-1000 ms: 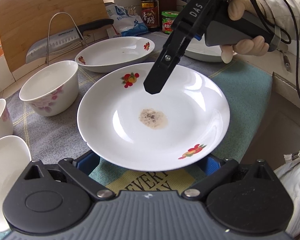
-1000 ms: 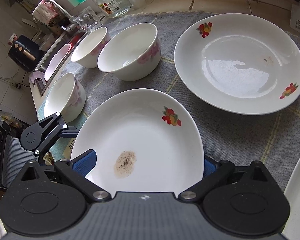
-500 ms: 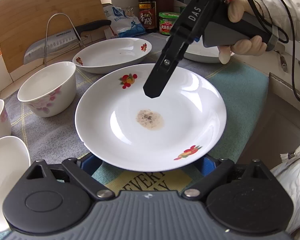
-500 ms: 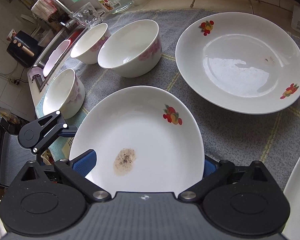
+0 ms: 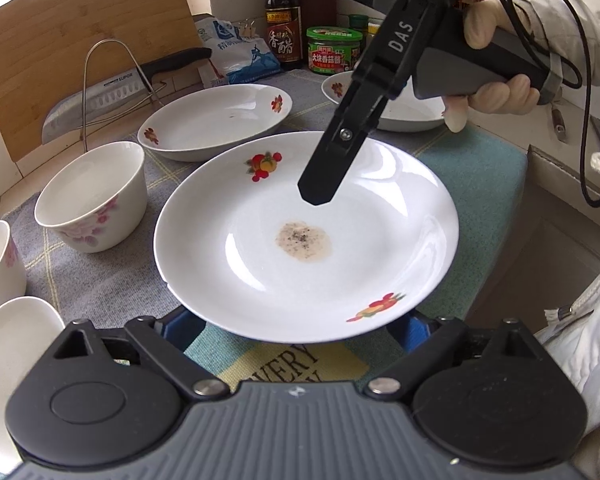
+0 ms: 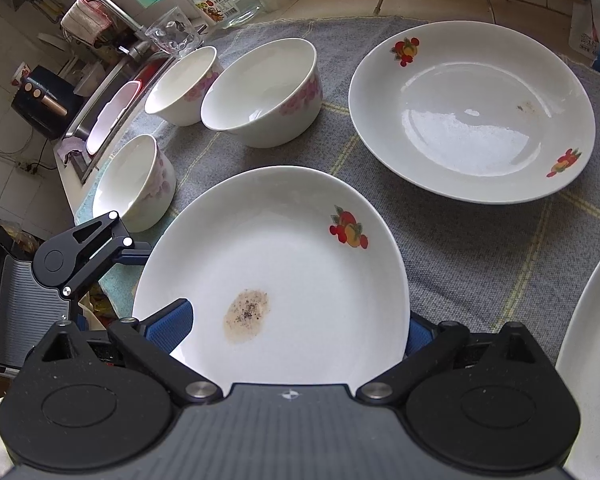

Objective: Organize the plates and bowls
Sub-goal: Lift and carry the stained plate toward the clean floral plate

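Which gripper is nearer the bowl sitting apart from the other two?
Left. The left gripper is right beside that bowl, at the stained plate's rim. The right gripper is further round the plate, farther from the bowl.

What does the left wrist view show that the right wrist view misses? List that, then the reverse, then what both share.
Only left wrist: the vinegar bottle, green-lidded jar, and a hand holding the right gripper over the stained plate. Only right wrist: the sink, glass jar, tumbler, and the left gripper at that plate's edge. Both: the stained plate, a second fruit-print plate, floral bowls and the grey cloth.
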The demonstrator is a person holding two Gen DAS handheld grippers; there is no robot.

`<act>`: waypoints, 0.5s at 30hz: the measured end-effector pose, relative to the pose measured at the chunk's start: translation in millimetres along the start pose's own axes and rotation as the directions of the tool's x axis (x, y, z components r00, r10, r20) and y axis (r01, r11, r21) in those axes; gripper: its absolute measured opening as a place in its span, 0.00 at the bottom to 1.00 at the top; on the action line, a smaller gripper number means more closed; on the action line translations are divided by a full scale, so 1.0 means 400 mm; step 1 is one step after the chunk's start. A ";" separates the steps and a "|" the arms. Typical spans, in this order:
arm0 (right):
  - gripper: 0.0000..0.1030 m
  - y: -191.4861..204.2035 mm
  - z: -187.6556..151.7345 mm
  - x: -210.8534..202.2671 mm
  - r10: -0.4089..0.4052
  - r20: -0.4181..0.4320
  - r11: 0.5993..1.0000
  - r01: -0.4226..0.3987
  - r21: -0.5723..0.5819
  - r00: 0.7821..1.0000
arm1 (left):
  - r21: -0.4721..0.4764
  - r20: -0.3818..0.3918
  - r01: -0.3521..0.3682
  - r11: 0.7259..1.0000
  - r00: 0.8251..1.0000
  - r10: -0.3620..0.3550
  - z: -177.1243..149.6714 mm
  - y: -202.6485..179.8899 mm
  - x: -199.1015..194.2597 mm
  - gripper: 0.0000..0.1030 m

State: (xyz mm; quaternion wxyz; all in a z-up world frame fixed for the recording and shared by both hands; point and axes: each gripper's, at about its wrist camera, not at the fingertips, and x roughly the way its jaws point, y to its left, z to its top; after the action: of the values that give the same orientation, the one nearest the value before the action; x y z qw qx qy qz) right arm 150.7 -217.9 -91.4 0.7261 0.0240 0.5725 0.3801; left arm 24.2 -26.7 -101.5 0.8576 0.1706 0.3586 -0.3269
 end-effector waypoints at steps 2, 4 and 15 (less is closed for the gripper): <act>1.00 -0.001 -0.003 -0.014 -0.003 0.010 1.000 0.003 0.001 1.000 | -0.004 0.004 0.004 1.000 1.000 -0.004 0.013 0.002 -0.001 0.93; 1.00 -0.006 -0.006 -0.032 -0.008 0.020 1.000 0.008 0.007 1.000 | 0.001 0.014 0.006 1.000 1.000 -0.006 0.028 0.002 -0.001 0.93; 1.00 -0.063 -0.044 -0.145 -0.054 0.099 0.998 0.051 0.038 0.994 | 0.071 0.049 0.031 0.997 0.998 -0.034 0.119 -0.025 0.035 0.92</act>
State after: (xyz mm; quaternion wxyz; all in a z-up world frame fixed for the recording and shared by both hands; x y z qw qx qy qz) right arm 145.9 -276.6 -62.0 0.7630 0.0409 0.5426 0.3489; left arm 48.6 -65.1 -79.8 0.8544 0.1866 0.3278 -0.3574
